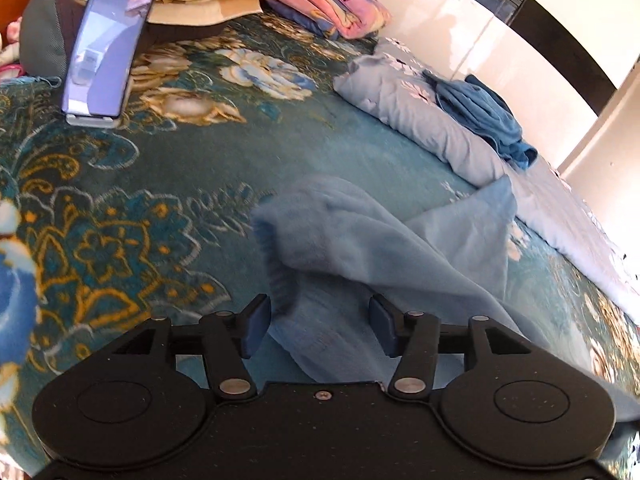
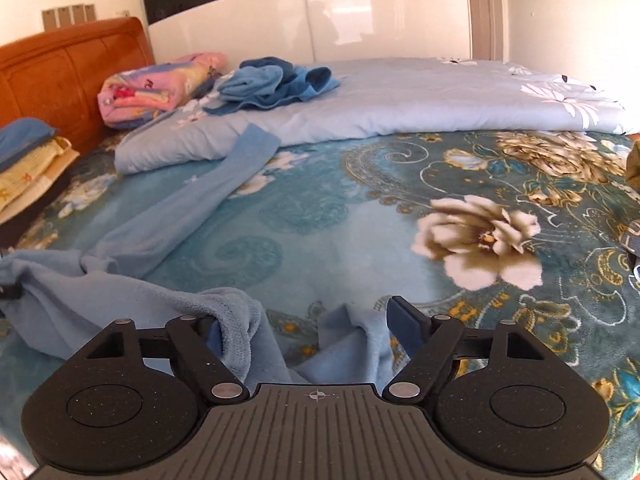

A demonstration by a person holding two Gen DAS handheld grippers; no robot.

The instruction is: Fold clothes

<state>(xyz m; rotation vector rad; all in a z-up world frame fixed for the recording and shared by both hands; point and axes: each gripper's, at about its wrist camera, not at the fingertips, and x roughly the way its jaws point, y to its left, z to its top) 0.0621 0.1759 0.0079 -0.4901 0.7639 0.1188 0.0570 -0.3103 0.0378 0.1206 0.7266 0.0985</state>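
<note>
Fleece in pale blue – a soft, rumpled garment (image 2: pixel 132 240) – lies spread on the teal floral bed blanket (image 2: pixel 320 216), one long part stretching up to the light blue flowered quilt (image 2: pixel 400 96). The left gripper (image 1: pixel 319 326) stands partly open above the cloth, its pads clear of it. The right gripper (image 2: pixel 308 332) gapes wide – folds bunch between its jaws, unpinched.

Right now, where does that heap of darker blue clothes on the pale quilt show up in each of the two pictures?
Left wrist view: the darker blue heap lies at the upper right, on the pale quilt.
Right wrist view: the heap sits upper left of centre, at the quilt's far left end.
Shared landmark: the folded pink blanket lies beyond the heap in both.
</note>
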